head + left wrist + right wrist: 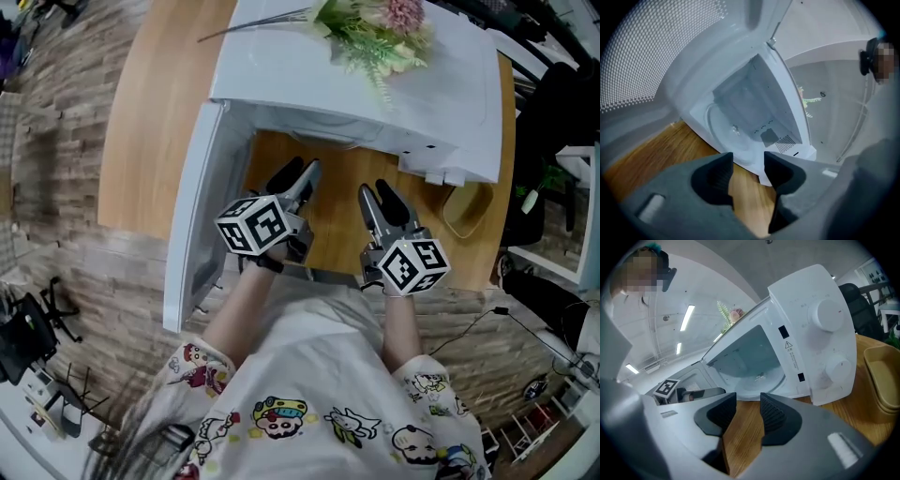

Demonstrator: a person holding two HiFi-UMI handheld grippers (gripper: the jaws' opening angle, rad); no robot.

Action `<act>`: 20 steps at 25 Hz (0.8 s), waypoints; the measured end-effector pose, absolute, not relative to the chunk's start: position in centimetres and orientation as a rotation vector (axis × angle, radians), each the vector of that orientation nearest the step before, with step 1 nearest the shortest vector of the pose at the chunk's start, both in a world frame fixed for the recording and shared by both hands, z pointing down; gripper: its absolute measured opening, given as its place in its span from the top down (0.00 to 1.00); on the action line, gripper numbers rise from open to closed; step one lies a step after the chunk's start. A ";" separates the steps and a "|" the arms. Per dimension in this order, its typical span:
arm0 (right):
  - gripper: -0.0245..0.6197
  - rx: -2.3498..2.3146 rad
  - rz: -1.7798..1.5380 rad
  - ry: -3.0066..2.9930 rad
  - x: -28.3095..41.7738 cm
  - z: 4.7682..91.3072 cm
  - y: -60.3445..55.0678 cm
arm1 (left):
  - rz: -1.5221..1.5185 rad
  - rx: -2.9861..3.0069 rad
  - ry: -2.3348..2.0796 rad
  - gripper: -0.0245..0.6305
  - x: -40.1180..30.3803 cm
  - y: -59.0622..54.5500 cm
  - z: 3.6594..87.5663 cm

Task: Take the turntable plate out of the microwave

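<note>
A big wooden table [150, 112] holds a white microwave [375, 84]. Its door [192, 225] is swung wide open to the left. The inside cannot be seen from the head view, because the top of the microwave covers it.

A person holds two grippers just in front of the open box. The left gripper [298, 173] has its jaws spread apart. Only the wood of the table shows between them. The right gripper [378, 194] has its jaws spread too, with nothing in them.

The turntable plate [729, 140] is still inside the microwave. It lies flat on the floor of the box. It is clear glass and round, so it has no long side. It lies straight ahead of both sets of jaws and farther in. Nothing touches it yet. The right gripper view shows its near edge [764, 382] close to the opening. I think that edge is the spot to pinch. The left gripper looks a tiny bit nearer to the opening, but both are about as close.

A tan tray [466, 208] sits on the table to the right of the microwave. Pink and green flowers [375, 33] lie on top of it.

Two round white knobs [827, 315] are on the front, at the right. Beside them is a small sticker with a warning triangle [788, 345]. Its words are too small to read.
</note>
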State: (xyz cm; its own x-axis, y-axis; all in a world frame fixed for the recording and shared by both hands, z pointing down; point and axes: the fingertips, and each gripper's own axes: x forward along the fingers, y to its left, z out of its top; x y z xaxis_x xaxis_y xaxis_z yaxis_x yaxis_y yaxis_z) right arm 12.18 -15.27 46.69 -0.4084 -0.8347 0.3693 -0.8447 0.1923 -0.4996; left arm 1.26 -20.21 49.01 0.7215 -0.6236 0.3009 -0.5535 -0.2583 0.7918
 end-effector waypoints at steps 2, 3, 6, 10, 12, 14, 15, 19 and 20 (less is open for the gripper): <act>0.70 1.699 1.040 -2.413 12.0 46.8 -15.4 | -0.086 1.915 -0.902 0.65 1.4 -20.7 49.6; 0.70 1.698 1.047 -2.412 11.9 46.9 -15.3 | -0.080 1.909 -0.904 0.65 1.5 -20.9 50.0; 0.70 1.699 1.062 -2.408 11.9 47.1 -15.1 | -0.085 1.861 -0.911 0.65 1.8 -21.4 51.4; 0.70 1.711 1.077 -2.397 12.2 47.4 -14.7 | -0.112 1.793 -0.908 0.65 2.3 -22.0 53.2; 0.70 1.718 1.087 -2.390 12.4 47.6 -14.5 | -0.141 1.768 -0.908 0.65 2.6 -22.3 53.6; 0.70 1.722 1.095 -2.383 12.7 47.7 -14.4 | -0.174 1.743 -0.910 0.67 2.9 -22.8 54.0; 0.70 1.724 1.098 -2.381 12.7 47.8 -14.3 | -0.191 1.730 -0.911 0.67 3.0 -23.0 54.1; 0.70 1.728 1.106 -2.373 13.0 48.0 -14.0 | -0.239 1.696 -0.916 0.70 3.3 -23.8 54.6; 0.70 1.729 1.107 -2.371 13.1 48.1 -14.0 | -0.242 1.692 -0.919 0.71 3.4 -24.0 54.7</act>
